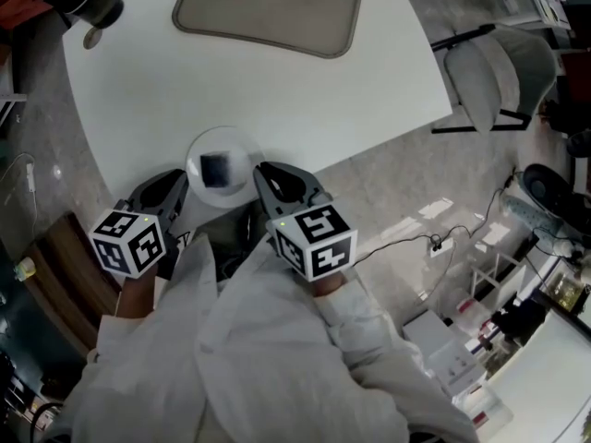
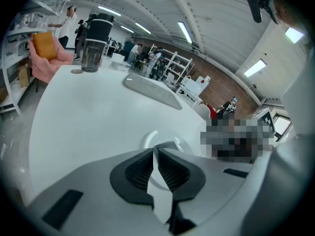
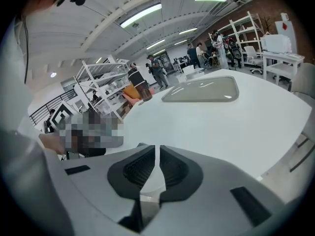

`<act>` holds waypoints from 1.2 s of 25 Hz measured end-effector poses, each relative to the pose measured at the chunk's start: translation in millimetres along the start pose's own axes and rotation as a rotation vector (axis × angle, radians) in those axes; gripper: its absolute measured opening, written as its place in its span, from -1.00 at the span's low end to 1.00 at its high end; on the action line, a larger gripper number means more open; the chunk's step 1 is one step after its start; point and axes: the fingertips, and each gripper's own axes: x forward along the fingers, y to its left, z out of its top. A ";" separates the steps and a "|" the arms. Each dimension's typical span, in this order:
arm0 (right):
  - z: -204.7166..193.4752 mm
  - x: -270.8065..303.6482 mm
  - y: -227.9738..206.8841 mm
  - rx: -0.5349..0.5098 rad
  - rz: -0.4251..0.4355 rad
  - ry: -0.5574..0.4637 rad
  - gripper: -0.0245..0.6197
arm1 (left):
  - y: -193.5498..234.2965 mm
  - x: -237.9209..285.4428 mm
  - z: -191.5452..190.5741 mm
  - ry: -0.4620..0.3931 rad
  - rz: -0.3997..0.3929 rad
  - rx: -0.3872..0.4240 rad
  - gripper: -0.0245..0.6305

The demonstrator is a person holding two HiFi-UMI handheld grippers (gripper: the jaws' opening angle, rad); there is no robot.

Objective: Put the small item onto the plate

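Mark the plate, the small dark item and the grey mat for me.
plate [image 1: 238, 146], head view, bare upper right part
small dark item [image 1: 215, 169], head view, its middle
grey mat [image 1: 268, 7], head view, its middle

- No letters, digits, brand or sign can be read anywhere
- White cube with black square markers [image 1: 129, 241] on the left gripper [image 1: 181, 185]: coded patterns only, just off the round white table's [image 1: 277, 90] near edge
- Matching cube [image 1: 314, 240] on the right gripper [image 1: 262, 172]: likewise patterns only
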 end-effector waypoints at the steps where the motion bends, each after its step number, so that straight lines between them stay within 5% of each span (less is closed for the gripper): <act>1: -2.3 0.7 0.3 0.002 0.004 0.006 -0.87 | 1.2 0.3 -2.9 0.007 0.005 -0.004 -0.88; 14: -22.2 7.4 -9.1 0.036 -0.021 0.065 -0.86 | 8.3 10.7 -21.0 0.056 0.018 -0.054 -0.64; 21: -36.1 15.1 -9.7 0.072 -0.002 0.125 -0.55 | 8.8 15.4 -25.9 0.080 0.015 -0.065 -0.60; 30: -43.2 16.0 -20.5 0.139 -0.033 0.154 -0.45 | 4.3 18.6 -33.4 0.103 -0.001 -0.111 -0.58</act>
